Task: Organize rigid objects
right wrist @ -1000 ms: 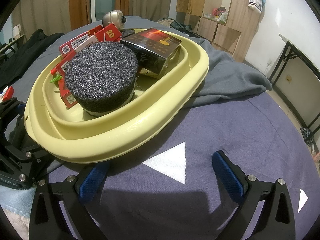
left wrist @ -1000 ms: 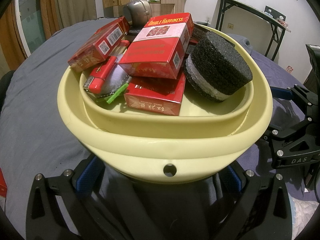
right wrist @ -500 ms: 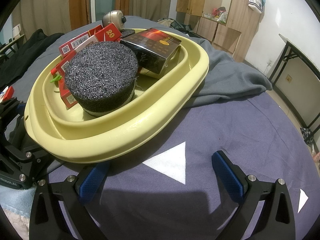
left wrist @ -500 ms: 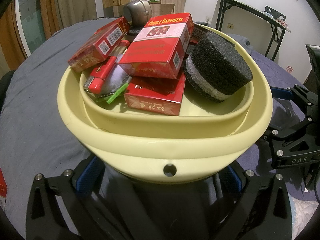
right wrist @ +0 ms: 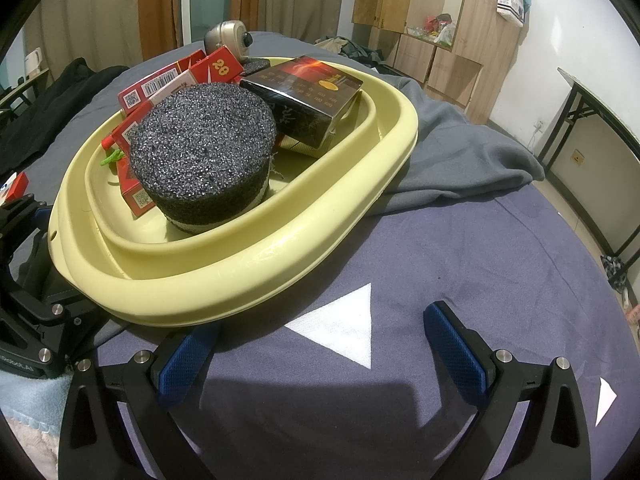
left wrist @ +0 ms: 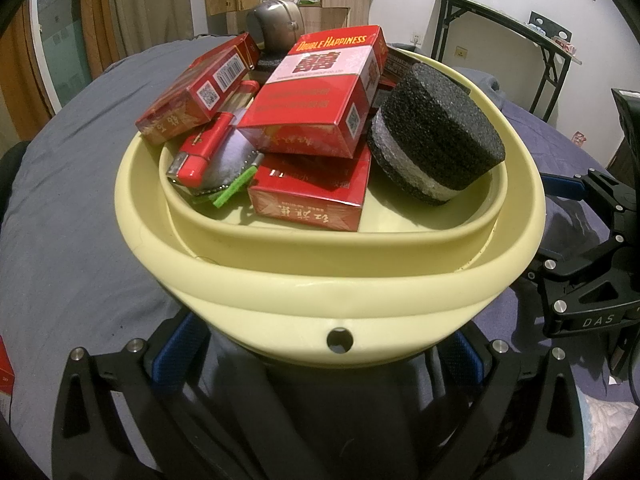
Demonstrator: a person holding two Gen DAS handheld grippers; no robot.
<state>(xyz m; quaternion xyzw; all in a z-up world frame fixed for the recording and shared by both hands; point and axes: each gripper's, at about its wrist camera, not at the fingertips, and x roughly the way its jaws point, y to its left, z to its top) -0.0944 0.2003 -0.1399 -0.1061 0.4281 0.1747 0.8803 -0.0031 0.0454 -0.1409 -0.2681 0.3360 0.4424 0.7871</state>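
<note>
A pale yellow basin [left wrist: 328,280] [right wrist: 256,264] sits on the blue-grey cloth. It holds several red cigarette packs [left wrist: 320,96], a red lighter [left wrist: 204,148], a black foam puck [left wrist: 436,136] [right wrist: 204,148], a dark cigarette pack [right wrist: 308,96] and a grey webcam [left wrist: 276,30] [right wrist: 228,38]. My left gripper [left wrist: 316,356] is open, its blue pads under the basin's near rim. My right gripper [right wrist: 324,352] is open and empty over the cloth, just right of the basin. It also shows at the right edge of the left wrist view [left wrist: 580,280].
A red pack [right wrist: 16,186] lies on the cloth left of the basin. A folded grey blanket [right wrist: 452,152] lies behind the basin. White triangles [right wrist: 340,328] mark the cloth. A black-legged table [left wrist: 500,20] and wooden cabinets [right wrist: 420,20] stand by the walls.
</note>
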